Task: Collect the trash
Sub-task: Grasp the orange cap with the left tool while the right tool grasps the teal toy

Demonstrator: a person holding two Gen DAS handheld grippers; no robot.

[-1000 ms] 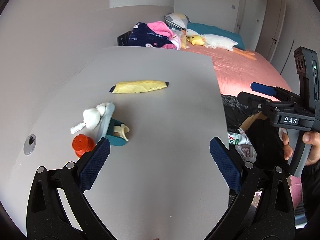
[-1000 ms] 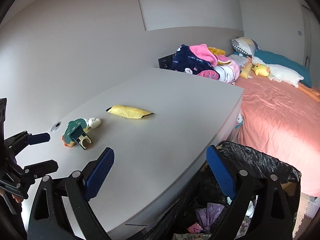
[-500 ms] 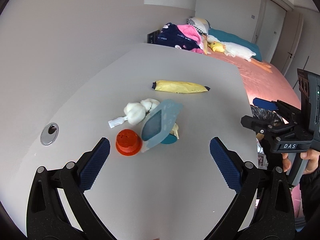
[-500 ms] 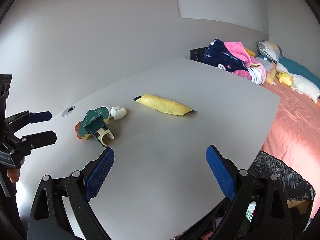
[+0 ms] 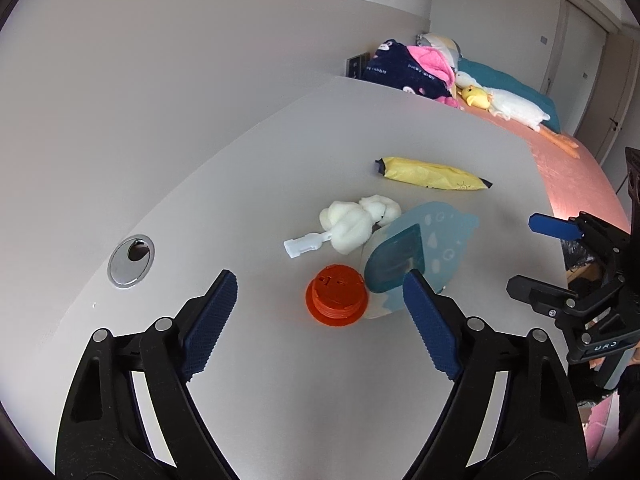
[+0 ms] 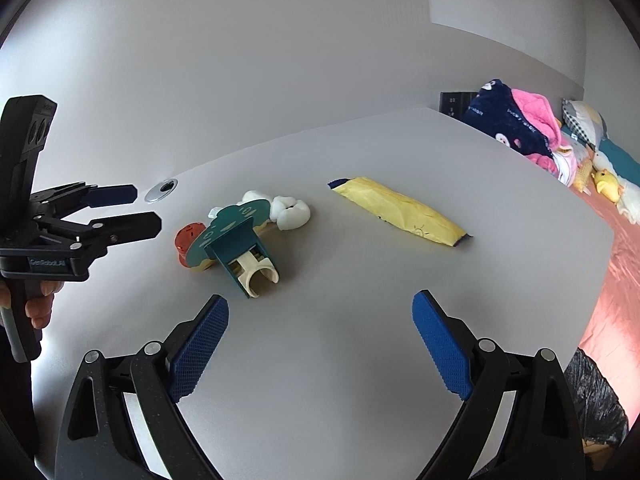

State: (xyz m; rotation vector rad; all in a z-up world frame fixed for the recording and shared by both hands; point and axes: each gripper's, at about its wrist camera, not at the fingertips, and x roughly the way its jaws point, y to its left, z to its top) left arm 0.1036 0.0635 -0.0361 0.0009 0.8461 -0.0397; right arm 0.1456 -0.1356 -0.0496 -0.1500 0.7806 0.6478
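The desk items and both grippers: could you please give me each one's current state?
Left gripper: open, jaws just narrowing, empty.
Right gripper: open, empty.
Orange ribbed plastic cap: lying on desk.
Teal card-backed package: tipped over.
Long yellow wrapper: flat, alone.
Black trash bag: open.

On the table (image 5: 280, 380), the wrapper (image 5: 432, 173) lies behind the cap (image 5: 337, 294).

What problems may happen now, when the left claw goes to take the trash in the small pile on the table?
1. The orange cap touches the teal card package, and the white cotton lies against it. The left claw, open with nothing between its pads as they close, may catch only one piece or push the rest away.
2. The round cap could roll.
3. The right claw is open nearby; both could collide over the pile.
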